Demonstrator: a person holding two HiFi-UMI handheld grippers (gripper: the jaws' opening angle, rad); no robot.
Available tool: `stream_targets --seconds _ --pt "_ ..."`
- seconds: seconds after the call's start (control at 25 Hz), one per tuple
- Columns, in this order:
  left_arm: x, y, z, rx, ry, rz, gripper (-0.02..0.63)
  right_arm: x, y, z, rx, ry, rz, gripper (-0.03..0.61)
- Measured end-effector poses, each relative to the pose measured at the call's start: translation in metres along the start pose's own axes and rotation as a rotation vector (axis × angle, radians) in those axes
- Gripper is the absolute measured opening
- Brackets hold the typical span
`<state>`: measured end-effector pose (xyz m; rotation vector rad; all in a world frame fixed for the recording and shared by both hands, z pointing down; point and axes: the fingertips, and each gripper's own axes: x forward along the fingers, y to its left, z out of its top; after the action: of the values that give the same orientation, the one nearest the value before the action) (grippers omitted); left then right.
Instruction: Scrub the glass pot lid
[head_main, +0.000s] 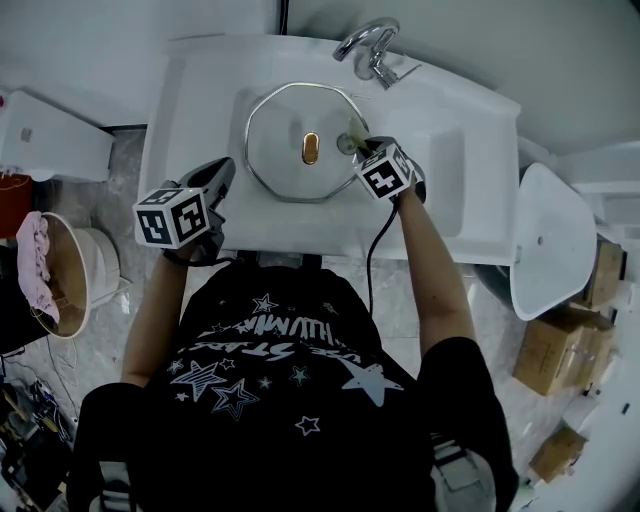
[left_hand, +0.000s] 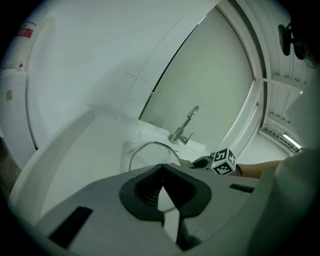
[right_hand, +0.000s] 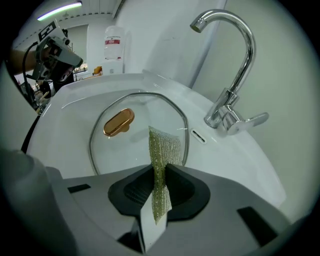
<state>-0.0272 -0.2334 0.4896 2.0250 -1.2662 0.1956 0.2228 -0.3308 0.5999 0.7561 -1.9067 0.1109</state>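
The glass pot lid lies flat in the white sink basin, its gold knob facing up. My right gripper hovers at the lid's right rim, shut on a green-gold scouring pad. In the right gripper view the pad stands on edge between the jaws, just above the lid and to the right of the knob. My left gripper is held over the sink's front left edge, shut and holding nothing. The left gripper view shows only the lid's rim beyond the closed jaws.
A chrome faucet stands behind the basin. A white bottle sits at the sink's far corner. On the floor are a bucket with a pink cloth at the left and a white basin and cardboard boxes at the right.
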Motion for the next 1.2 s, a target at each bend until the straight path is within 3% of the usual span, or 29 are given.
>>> stream_targets --seconds 0.2,0.48,1.2 --pt "0.001 -0.002 -0.005 0.003 0.012 -0.01 0.008 -0.001 0.023 -0.018 0.032 0.021 0.048 0.069" --pt "0.003 -0.004 -0.009 -0.001 0.019 -0.023 0.008 -0.003 0.06 -0.033 -0.003 0.068 0.128 0.072" --pt "0.005 0.0 -0.007 -0.002 0.023 -0.071 0.008 -0.008 0.124 -0.029 -0.042 0.125 0.305 0.072"
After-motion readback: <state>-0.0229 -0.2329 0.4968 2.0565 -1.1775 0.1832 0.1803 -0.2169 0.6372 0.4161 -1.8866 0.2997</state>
